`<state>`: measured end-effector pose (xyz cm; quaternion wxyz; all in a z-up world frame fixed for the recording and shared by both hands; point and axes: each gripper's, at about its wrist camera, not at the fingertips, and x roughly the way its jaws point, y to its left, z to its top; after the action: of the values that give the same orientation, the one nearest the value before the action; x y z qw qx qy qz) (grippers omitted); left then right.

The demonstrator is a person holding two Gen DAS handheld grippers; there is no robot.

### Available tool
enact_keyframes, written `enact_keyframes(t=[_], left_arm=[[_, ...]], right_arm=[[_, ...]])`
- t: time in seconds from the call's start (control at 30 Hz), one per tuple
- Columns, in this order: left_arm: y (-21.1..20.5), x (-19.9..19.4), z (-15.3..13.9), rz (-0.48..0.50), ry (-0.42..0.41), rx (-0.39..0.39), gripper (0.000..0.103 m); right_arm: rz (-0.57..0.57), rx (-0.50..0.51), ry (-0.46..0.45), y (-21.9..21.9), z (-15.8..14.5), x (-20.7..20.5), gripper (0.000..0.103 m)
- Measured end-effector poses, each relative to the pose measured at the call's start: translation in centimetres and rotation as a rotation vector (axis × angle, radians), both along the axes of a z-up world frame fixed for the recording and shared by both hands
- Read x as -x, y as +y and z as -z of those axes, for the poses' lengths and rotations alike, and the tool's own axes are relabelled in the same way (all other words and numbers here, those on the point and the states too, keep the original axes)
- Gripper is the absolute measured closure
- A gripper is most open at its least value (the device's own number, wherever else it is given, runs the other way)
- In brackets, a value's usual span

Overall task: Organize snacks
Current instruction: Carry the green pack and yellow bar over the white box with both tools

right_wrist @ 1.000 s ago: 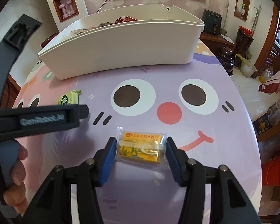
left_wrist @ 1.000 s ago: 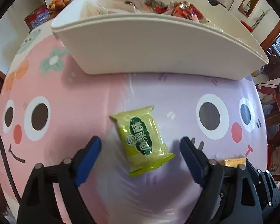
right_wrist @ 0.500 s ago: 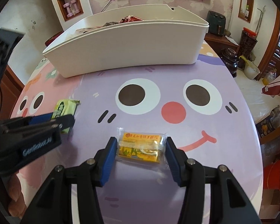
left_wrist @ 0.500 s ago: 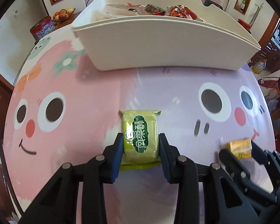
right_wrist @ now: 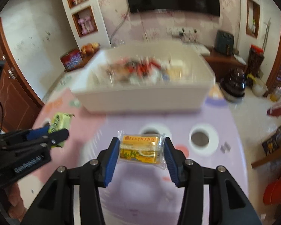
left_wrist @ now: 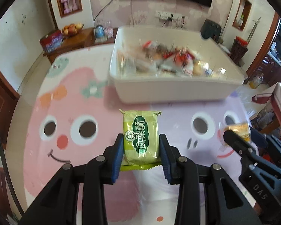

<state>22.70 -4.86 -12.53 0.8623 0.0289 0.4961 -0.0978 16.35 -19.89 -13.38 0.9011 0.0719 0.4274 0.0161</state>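
My left gripper [left_wrist: 141,155] is shut on a green snack packet [left_wrist: 140,136] and holds it above the table. My right gripper [right_wrist: 141,154] is shut on a yellow snack packet [right_wrist: 140,149], also lifted off the table. Each gripper shows in the other's view: the right one with its yellow packet [left_wrist: 239,131] at the right, the left one with its green packet [right_wrist: 60,121] at the left. The white bin [left_wrist: 170,91] holding several wrapped snacks stands ahead of both; it also shows in the right wrist view [right_wrist: 144,99], blurred.
The table wears a pink and purple cartoon-face cloth [left_wrist: 75,131]. Behind the table are a wooden sideboard with a fruit bowl [left_wrist: 72,29] and a red tin [left_wrist: 51,41]. A dark pot [right_wrist: 234,84] sits on the floor at the right.
Both grippers have risen from the table with their packets, so the bin's inside now shows from above. The left gripper closed on the green packet a second ago.
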Motion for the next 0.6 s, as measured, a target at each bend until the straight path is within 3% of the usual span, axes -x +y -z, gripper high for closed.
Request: enact_keyframes(t=[0.17,0.37,0.47,0.6], left_arm=[[-1.2,-1.5,-4.9,0.04,-0.096,0.002,0.068],[-2.5,-5.3,-9.9,0.059,-0.196,-0.014,0.068],[-3.2,-7.7,-11.4,0.049,-0.227,-0.024,0.068],[-3.8,-11.5,-11.5,0.028,-0.216,-0.023,0.068]], right_arm=[[-0.03,0.007,-0.137,-0.5,-6.2,-1.8,0.055],[-0.046,-0.028,-0.229,-1.8,-12.3,-6.1,0.055],[-0.045,-0.005,-0.274,-1.9,-14.1,-8.1,0.055],[-0.038,-0.033,-0.254,-2.5,-14.8,-11.3,0.055]])
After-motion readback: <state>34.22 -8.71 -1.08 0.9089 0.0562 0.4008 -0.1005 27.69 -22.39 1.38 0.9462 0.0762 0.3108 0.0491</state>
